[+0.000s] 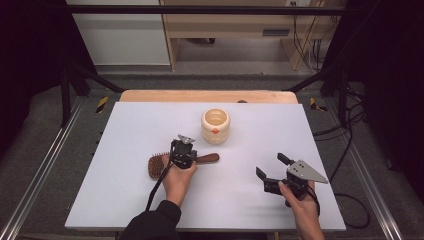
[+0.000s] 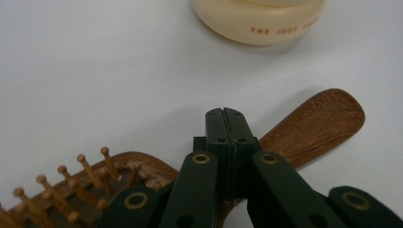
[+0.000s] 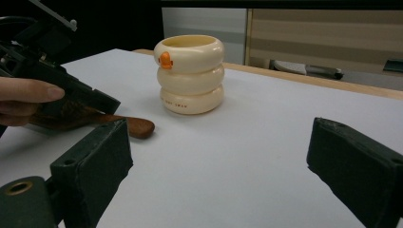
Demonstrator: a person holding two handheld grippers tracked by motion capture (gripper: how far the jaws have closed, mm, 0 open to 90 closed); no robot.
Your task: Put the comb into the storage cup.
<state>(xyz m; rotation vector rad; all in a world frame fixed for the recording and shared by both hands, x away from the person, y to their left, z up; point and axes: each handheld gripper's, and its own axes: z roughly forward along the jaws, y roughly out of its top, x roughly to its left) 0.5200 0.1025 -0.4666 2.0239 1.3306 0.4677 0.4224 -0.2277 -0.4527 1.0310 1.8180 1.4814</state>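
White matte tabletop, wooden edge at far side, dark frame around. Left gripper [image 1: 178,156] closed tight, jaw tips pressed together over neck of wooden hairbrush [image 1: 159,164], lying flat near table centre; grip on it uncertain. Right gripper [image 1: 270,172] wide open, holding nothing, parked well apart. Best lifted level, grip kept at handle's neck. Brush: reddish polished wood, peg bristles. Just beyond: glossy cream ringed cup [image 1: 215,126], orange mark.
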